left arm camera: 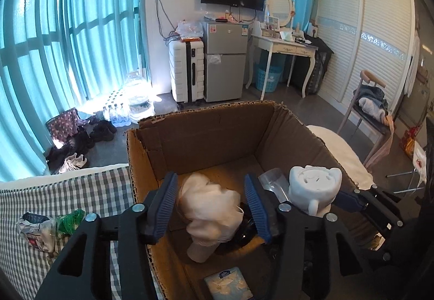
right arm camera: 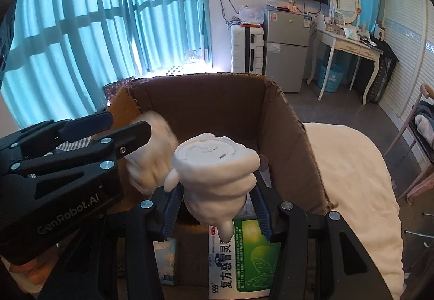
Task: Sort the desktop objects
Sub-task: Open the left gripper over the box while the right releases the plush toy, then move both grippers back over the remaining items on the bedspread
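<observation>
An open cardboard box [left arm camera: 211, 132] stands on the bed; it also shows in the right wrist view [right arm camera: 206, 102]. My left gripper [left arm camera: 211, 207] is open over the box, with a white crumpled cloth bundle [left arm camera: 208, 207] between its fingers and not pinched. In the right wrist view the bundle [right arm camera: 152, 153] is blurred beside the left gripper's arm [right arm camera: 62, 159]. My right gripper [right arm camera: 214, 213] is shut on a white cartoon figurine [right arm camera: 214, 167], held above the box. The figurine [left arm camera: 314, 186] shows at the box's right side in the left wrist view.
In the box lie a tissue pack [left arm camera: 227, 283], a green medicine box [right arm camera: 244, 254], a clear plastic piece [left arm camera: 274, 180] and a dark object [left arm camera: 244, 232]. Snack packets [left arm camera: 40, 226] lie on the checked bedsheet [left arm camera: 67, 191]. A white blanket [right arm camera: 352, 178] lies right of the box.
</observation>
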The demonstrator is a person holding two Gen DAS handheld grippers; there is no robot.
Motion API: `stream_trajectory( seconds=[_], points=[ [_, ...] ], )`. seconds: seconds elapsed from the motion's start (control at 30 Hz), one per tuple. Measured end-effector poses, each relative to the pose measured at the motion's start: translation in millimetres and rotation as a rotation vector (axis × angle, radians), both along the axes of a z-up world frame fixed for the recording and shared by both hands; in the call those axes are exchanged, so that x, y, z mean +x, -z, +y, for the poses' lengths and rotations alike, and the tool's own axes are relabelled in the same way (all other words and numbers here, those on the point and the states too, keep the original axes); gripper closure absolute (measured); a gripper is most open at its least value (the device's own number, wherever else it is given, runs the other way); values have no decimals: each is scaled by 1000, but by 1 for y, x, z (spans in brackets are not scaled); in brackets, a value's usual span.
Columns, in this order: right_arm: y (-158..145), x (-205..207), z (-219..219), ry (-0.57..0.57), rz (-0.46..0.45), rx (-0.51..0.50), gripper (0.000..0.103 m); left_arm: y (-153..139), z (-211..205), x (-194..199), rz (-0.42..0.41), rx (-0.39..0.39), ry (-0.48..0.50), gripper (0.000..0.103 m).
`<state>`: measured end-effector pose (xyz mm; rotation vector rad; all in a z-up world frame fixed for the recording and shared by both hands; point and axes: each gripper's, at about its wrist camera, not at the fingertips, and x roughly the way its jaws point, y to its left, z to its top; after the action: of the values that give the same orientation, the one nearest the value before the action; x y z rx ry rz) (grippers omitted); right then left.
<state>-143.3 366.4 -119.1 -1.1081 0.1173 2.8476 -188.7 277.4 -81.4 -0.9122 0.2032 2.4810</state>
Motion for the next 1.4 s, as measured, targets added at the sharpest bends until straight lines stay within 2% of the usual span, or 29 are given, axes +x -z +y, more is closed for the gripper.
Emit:
stream_trajectory(
  seconds=[0.17, 0.27, 0.37, 0.7, 1.0, 1.2, 1.4],
  points=[
    [-4, 5, -3, 18, 15, 6, 55, -7, -6, 2, 13, 9, -7, 44],
    [-9, 9, -5, 34, 28, 6, 50, -14, -13, 3, 19, 23, -13, 43],
    [-19, 13, -8, 34, 60, 0, 33, -23, -19, 8, 41, 30, -18, 40],
    [-59, 20, -37, 9, 133, 36, 33, -59, -49, 28, 111, 72, -53, 36],
    [-81, 39, -49, 13, 182, 53, 32, -84, -79, 47, 164, 89, -87, 36],
    [-98, 53, -55, 23, 230, 46, 25, -99, -96, 61, 198, 108, -109, 27],
    [-110, 62, -68, 16, 269, 43, 18, -112, -111, 75, 249, 106, -145, 26]
  ],
)
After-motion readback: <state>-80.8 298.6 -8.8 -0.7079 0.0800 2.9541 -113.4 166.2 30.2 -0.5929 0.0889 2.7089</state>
